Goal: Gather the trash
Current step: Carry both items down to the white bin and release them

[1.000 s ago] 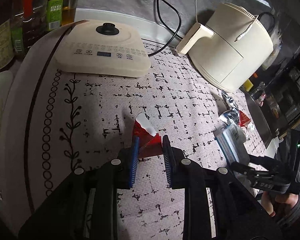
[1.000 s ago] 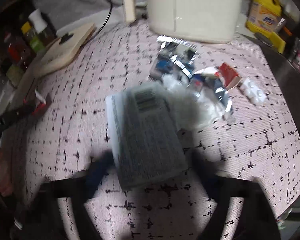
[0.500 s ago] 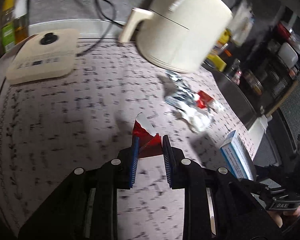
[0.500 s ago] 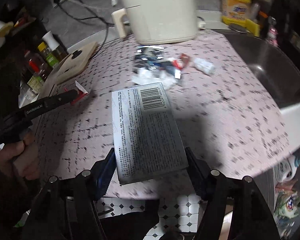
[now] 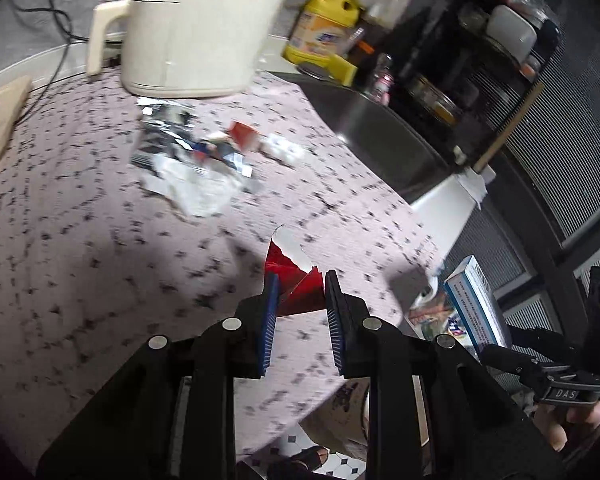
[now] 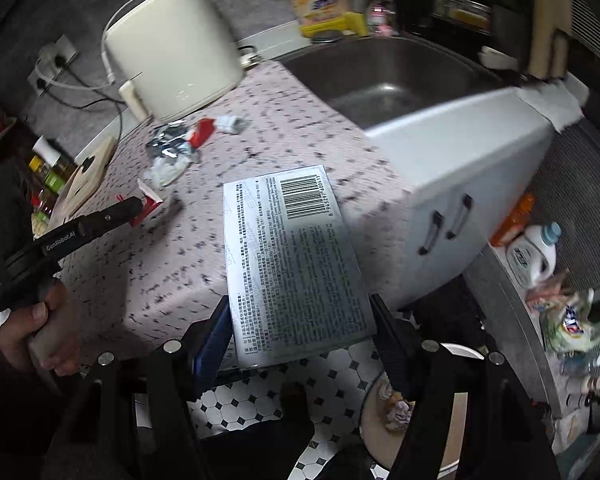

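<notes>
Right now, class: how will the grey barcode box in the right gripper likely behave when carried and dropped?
The box probably stays stiff: its flat faces show no sag beyond the right gripper. It seems light, likely empty cardboard. Held only at its lower end, it might pivot or slip.

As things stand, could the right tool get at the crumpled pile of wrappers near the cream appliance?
Probably not yet: the right tool is shut on the barcoded box and sits off the table edge. The wrapper pile lies far across the cloth, otherwise unblocked.

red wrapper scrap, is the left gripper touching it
Touching: the left wrist view shows the left gripper shut on the red wrapper scrap, both pads pressing it.
</notes>
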The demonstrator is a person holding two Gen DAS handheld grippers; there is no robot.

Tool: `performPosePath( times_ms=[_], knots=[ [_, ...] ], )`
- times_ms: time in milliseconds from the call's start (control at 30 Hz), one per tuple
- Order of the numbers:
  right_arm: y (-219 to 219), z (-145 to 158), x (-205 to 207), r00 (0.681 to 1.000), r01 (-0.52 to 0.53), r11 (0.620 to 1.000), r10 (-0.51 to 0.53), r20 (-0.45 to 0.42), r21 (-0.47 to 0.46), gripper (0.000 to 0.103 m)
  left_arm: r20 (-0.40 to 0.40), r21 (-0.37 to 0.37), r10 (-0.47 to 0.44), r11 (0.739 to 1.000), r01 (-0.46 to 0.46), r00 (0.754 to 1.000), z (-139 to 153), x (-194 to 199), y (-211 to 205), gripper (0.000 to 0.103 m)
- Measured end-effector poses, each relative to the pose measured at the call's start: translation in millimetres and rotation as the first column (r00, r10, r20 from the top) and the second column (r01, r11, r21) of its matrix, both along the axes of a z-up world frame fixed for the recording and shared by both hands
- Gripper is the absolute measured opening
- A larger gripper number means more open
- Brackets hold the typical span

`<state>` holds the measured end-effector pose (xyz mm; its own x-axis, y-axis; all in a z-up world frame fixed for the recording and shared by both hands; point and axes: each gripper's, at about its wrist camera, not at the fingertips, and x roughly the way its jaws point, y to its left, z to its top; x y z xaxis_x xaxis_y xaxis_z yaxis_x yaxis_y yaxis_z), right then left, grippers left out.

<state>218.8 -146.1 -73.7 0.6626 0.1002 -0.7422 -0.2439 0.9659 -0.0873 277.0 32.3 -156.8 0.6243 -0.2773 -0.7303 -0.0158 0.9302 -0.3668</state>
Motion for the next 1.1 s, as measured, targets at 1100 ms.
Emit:
performPosePath(
  times_ms=[1100],
  knots=[
    [-272.7,-34.7,-100.1,0.922,0.383,0.914,-0.369,-0.117,0.135,0.095,-0.174,0.014,-0.335,0.939,0.342,0.926,-55.4,-31.3,-254.8,0.024]
  ],
)
